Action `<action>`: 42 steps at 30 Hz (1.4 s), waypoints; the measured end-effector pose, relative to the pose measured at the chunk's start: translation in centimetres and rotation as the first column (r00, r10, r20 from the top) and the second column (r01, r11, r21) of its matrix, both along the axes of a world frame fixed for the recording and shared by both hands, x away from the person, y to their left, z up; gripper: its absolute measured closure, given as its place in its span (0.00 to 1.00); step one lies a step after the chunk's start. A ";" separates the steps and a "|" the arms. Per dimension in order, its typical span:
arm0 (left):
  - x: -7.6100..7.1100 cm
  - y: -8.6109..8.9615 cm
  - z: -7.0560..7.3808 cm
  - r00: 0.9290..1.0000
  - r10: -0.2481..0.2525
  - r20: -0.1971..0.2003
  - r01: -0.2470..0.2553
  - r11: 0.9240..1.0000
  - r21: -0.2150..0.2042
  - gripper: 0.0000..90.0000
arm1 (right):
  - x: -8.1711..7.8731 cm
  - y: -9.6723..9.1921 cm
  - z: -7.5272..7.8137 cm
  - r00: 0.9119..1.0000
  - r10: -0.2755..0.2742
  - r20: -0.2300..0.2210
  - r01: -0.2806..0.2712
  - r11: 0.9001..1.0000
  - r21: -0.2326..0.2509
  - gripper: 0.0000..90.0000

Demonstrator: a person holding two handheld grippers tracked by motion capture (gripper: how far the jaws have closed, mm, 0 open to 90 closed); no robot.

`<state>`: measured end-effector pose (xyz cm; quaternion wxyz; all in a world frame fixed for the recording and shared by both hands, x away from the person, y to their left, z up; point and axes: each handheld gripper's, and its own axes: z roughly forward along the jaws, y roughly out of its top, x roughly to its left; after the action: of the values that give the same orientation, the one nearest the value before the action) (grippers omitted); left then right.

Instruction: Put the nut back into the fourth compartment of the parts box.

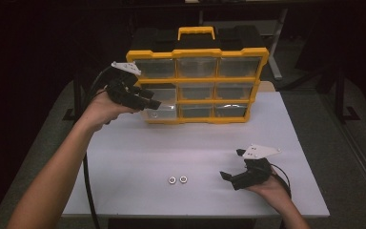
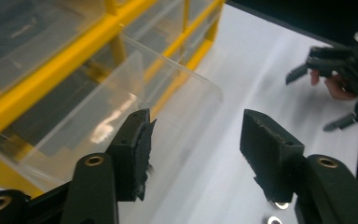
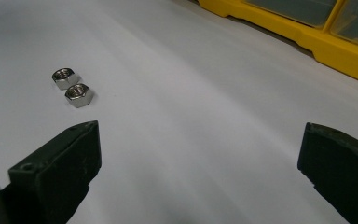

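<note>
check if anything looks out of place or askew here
One clear drawer at the bottom left of the yellow organizer is pulled out while the others sit flush. Two hex nuts lie loose on the table.

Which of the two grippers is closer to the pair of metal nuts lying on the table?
The right gripper. It sits low beside the nuts, jaws open toward them. The left gripper is far back at the yellow drawer box, by its pulled-out clear drawer.
</note>
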<state>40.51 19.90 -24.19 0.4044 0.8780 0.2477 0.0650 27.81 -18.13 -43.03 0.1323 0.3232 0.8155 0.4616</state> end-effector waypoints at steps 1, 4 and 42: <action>-0.2 0.0 0.1 1.000 -0.016 0.004 0.016 1.000 0.013 0.45 | 0.0 0.0 0.0 1.000 -0.001 0.002 0.001 1.000 0.001 0.00; -1.3 -0.3 0.0 0.999 -0.044 0.005 0.044 0.999 0.014 0.42 | 0.0 -0.1 0.0 1.000 -0.002 0.002 0.002 1.000 0.002 0.00; -8.0 -3.6 -9.9 0.988 -0.152 0.008 0.150 0.983 0.107 0.24 | 0.0 -0.2 -0.1 1.000 -0.006 -0.003 0.006 1.000 0.000 0.00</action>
<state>32.54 16.30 -34.05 0.3630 0.9140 0.1731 0.0544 27.76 -18.30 -43.17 0.1327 0.3263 0.8146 0.4609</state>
